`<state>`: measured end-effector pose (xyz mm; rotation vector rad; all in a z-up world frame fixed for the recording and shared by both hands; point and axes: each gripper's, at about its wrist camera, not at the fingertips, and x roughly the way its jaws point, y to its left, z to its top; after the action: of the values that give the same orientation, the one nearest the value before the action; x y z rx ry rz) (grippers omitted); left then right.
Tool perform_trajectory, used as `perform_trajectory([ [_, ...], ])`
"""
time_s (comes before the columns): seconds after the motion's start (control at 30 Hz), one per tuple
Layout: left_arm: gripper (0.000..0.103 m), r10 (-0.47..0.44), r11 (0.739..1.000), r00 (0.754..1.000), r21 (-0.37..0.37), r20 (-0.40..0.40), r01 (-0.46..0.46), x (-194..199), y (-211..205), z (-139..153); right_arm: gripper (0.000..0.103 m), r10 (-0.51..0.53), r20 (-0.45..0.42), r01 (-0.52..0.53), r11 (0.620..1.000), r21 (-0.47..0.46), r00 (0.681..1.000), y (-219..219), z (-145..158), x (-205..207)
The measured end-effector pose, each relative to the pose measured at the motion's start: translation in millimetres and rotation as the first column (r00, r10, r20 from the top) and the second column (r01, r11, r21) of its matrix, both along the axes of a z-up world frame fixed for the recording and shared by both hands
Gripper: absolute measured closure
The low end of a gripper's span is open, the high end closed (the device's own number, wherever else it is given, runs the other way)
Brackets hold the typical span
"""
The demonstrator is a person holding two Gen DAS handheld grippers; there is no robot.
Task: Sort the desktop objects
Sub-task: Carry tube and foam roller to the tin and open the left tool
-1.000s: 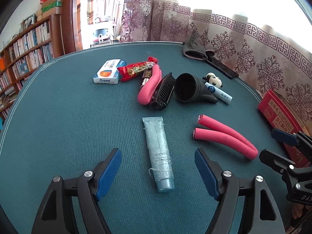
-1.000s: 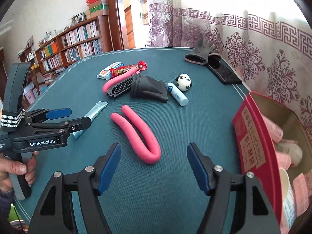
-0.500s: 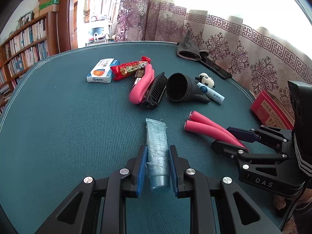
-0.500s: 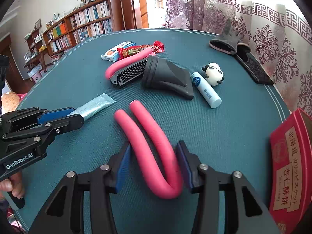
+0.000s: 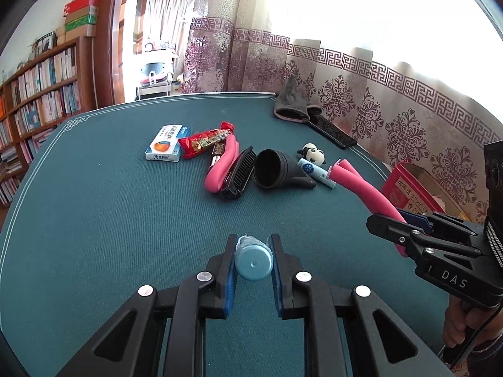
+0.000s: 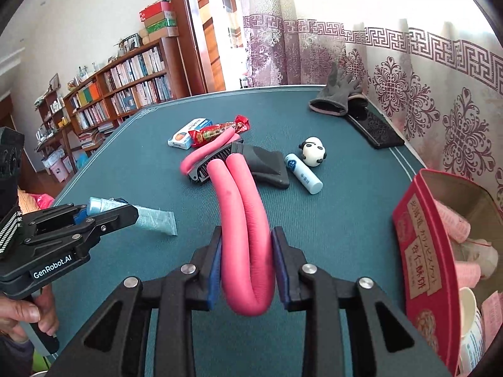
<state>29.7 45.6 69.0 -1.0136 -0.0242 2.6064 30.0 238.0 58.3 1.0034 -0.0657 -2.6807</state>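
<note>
Sorting looks to be mid-pick on two things at once, and both should be light and forgiving.

Biggest is the foam roller point(image 6: 243, 220), a pink rod bent double into a U. It is soft, springy and grippy, so it should squash rather than slip; the bend is the sensible place to take it, since both legs are caught together there. The right gripper point(image 6: 245, 267) has it just so: the U's closed end hangs toward the camera at 6 o'clock, both legs run up between the fingers point(image 6: 213, 270) toward 12 o'clock, and the pads press the legs from 9 and 3 o'clock. Its jaws are closing on the foam, narrowed but not fully together. The free ends reach over the black nozzle point(image 6: 267, 166) and appear to be clear of the desk point(image 6: 345, 220).

Smaller is the tube point(image 5: 253, 259), pale blue with a flat round cap. The body is soft and would dent; the cap end is stiff and the better hold. The left gripper point(image 5: 253, 270) is clamped there, nearly closed, the cap facing the camera dead centre between the pads, the crimped tail pointing away at 12 o'clock.

The red box point(image 6: 421, 251) stands open at 3 o'clock, a likely destination.
</note>
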Motion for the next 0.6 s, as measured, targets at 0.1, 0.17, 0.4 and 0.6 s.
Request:
perform_trajectory([
  [0.1, 0.083, -0.005, 1.0, 1.0, -0.001, -0.009, 0.005, 3.3, 4.6, 3.7, 0.071, -0.03, -0.019, 0.03, 0.999, -0.025, 0.999, 11.6, 7.7, 8.2],
  [0.17, 0.083, -0.012, 1.0, 1.0, -0.001, -0.013, 0.012, 5.2, 8.4, 6.5, 0.071, -0.057, -0.037, 0.055, 0.998, -0.036, 0.998, 20.3, 12.9, 15.4],
  [0.4, 0.083, -0.076, 0.997, 0.995, -0.011, -0.062, 0.075, 11.7, 36.3, 28.4, 0.071, -0.197, -0.106, 0.189, 0.979, -0.077, 0.975, 68.2, 34.8, 44.7],
  [0.6, 0.083, -0.17, 0.985, 0.982, 0.021, -0.079, 0.172, 11.2, 76.4, 48.9, 0.071, -0.333, -0.099, 0.326, 0.942, -0.077, 0.938, 119.0, 37.6, 63.7],
])
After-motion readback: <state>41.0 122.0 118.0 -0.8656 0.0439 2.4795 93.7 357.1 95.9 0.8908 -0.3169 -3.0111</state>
